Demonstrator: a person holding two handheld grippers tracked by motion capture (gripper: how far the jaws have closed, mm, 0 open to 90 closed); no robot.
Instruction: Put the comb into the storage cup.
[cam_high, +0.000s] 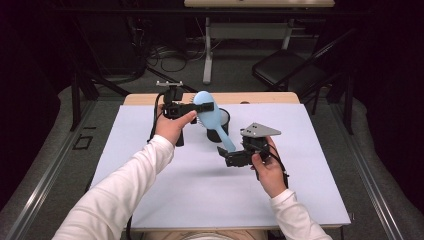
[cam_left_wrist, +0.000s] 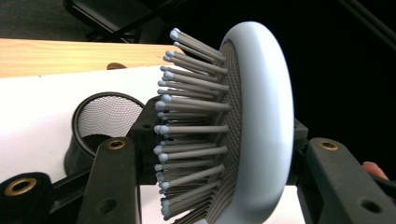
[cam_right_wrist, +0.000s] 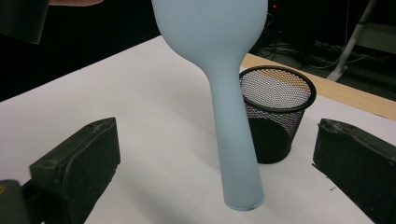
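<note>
The left gripper pinches the head of a light blue hairbrush, lifted above the table's far middle, just over a black mesh cup near the far edge. The brush handle slants down toward the right gripper, whose jaws stand spread around the handle's end without touching it.

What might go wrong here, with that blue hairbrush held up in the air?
The left gripper pinches the hairbrush across its rounded head and bristles, so it may slip or pivot. The right gripper is open around the handle tip; closing off-centre might knock it. If dropped, it could tip the mesh cup.
</note>
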